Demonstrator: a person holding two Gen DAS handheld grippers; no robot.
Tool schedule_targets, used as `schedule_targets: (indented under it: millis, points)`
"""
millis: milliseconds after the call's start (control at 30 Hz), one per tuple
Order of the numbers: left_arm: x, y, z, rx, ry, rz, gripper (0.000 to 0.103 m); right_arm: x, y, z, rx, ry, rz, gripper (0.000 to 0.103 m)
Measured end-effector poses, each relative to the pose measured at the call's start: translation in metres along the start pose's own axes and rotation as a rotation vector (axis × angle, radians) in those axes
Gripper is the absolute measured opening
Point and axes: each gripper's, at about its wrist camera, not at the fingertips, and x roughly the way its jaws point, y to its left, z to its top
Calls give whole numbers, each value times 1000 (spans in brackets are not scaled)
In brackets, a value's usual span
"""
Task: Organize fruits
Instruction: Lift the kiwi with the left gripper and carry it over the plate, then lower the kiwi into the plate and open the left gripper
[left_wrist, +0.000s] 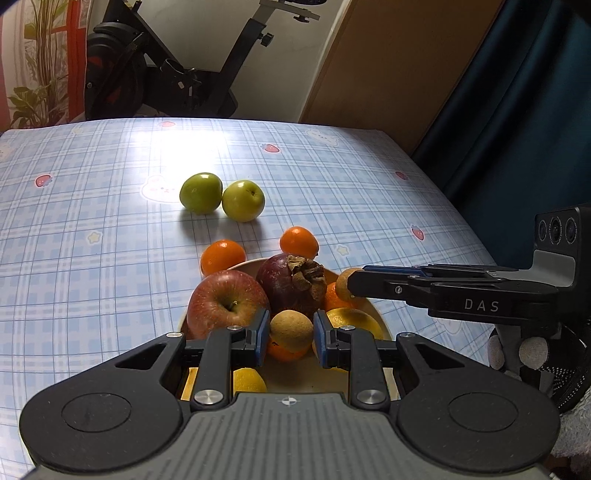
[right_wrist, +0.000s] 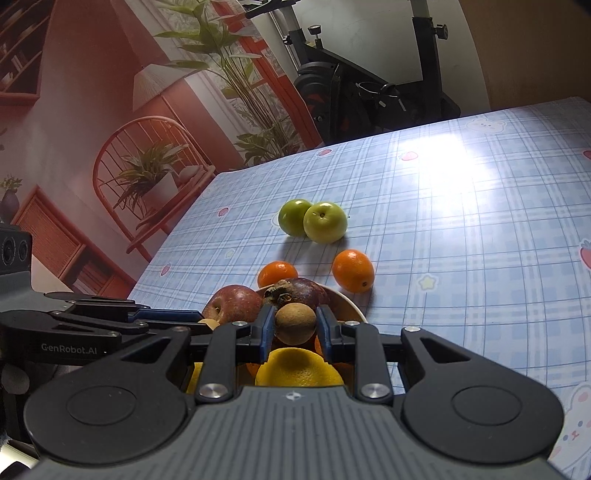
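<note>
A pale bowl (left_wrist: 380, 317) holds a red apple (left_wrist: 227, 302), a dark purple mangosteen (left_wrist: 288, 282), lemons (left_wrist: 356, 321) and oranges. My left gripper (left_wrist: 290, 334) has its jaws around a small round brown fruit (left_wrist: 291, 328) over the bowl. My right gripper (right_wrist: 295, 328) is shut on another small brown fruit (right_wrist: 295, 323) above the bowl (right_wrist: 351, 306); from the left wrist view it (left_wrist: 354, 282) comes in from the right holding that fruit (left_wrist: 345, 282). Two green apples (left_wrist: 221, 197) and two small oranges (left_wrist: 223, 256) (left_wrist: 299, 242) lie on the table behind the bowl.
The table has a blue plaid cloth (left_wrist: 92, 240) with strawberry and bunny prints. An exercise bike (left_wrist: 166, 74) stands beyond the far edge. A dark blue curtain (left_wrist: 517, 129) hangs at the right. A printed backdrop (right_wrist: 110, 129) lies left of the table.
</note>
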Motion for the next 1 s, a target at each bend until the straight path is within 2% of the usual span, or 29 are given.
schedule_targets:
  millis: [567, 833, 1000]
  points:
    - [4, 0, -10, 26, 17, -2, 27, -3, 8, -5, 15, 2, 13, 27]
    - [7, 10, -10, -35, 18, 0, 27, 6, 9, -5, 37, 13, 15, 27]
    - [3, 10, -7, -20, 18, 7, 27, 12, 13, -4, 39, 11, 32, 27]
